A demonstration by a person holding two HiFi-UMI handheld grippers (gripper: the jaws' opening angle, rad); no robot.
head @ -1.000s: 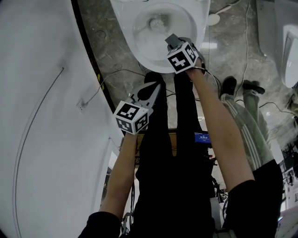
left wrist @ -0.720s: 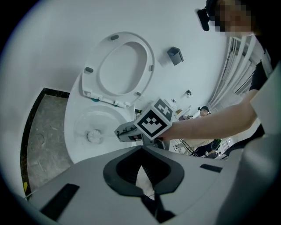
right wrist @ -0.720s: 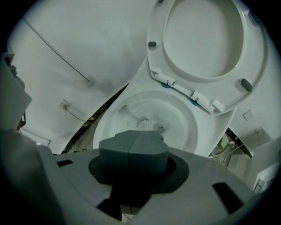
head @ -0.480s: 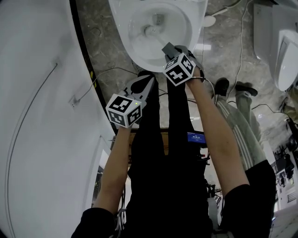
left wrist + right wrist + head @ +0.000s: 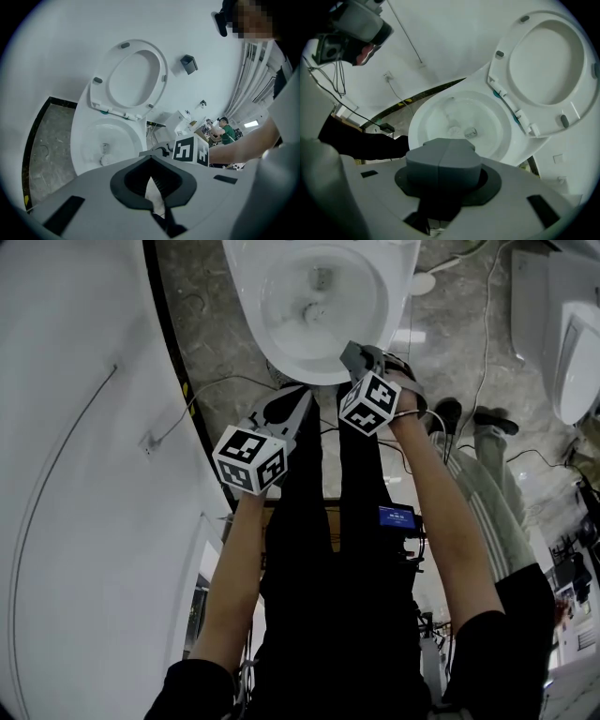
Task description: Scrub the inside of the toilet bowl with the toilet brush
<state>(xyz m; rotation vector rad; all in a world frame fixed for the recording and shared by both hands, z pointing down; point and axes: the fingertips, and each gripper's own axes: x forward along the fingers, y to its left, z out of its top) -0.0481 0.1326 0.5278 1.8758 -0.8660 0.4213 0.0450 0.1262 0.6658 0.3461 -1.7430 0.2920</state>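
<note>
The white ceramic toilet bowl [image 5: 242, 296] [image 5: 82, 140] [image 5: 421, 123] stood on the grey marbled stone floor [image 5: 211, 320], its white seat [image 5: 161, 79] [image 5: 543, 115] raised. The right tongs [image 5: 354, 354] [image 5: 443, 157] hung over the bowl's near rim, clenched flush with nothing visible between them. The left tongs [image 5: 286, 409] [image 5: 152, 180] were held lower, just short of the bowl, released and empty. A small pale object [image 5: 311, 310] [image 5: 469, 132] lay low inside the bowl; what it was could not be told.
</note>
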